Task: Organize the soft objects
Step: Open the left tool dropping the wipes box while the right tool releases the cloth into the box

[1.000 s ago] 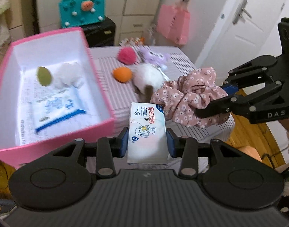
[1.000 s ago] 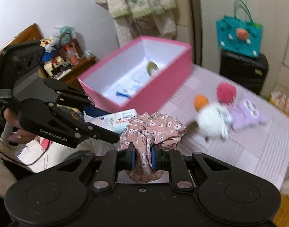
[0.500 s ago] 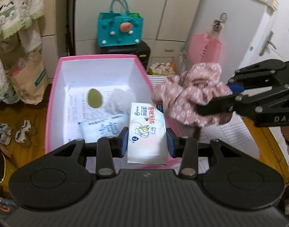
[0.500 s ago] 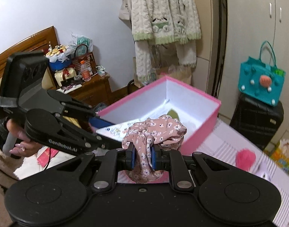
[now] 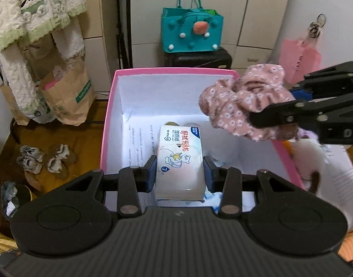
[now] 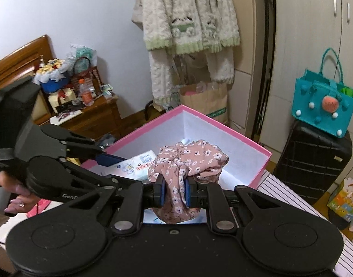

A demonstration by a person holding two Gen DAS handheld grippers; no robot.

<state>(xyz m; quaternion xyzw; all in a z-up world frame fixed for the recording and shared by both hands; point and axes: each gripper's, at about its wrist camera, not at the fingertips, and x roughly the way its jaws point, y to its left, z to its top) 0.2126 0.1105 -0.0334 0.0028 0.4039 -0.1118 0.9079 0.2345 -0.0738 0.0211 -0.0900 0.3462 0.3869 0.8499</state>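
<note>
My left gripper (image 5: 180, 172) is shut on a white tissue pack (image 5: 180, 159) with a bear print and holds it over the open pink box (image 5: 107, 120). My right gripper (image 6: 174, 194) is shut on a pink floral scrunchie (image 6: 188, 159) and holds it above the box's near right corner (image 6: 262, 168). The scrunchie (image 5: 243, 101) and the right gripper's fingers (image 5: 292, 115) show at the right of the left wrist view. The tissue pack (image 6: 135, 166) and the left gripper's fingers (image 6: 107, 159) show at the left of the right wrist view. A white plush (image 5: 305, 159) lies on the striped surface beside the box.
White printed paper (image 5: 139, 138) lines the box floor. A teal felt bag (image 5: 191, 32) sits on a black suitcase (image 6: 310, 159) behind the box. A brown paper bag (image 5: 65, 97), hanging knitwear (image 6: 188, 23) and shoes (image 5: 44, 159) are to the left. A wooden nightstand (image 6: 84, 113) stands far left.
Both grippers have swung left from the striped surface to over the pink box, carrying the tissue pack and the scrunchie. The tissue pack now hangs inside the box opening.
</note>
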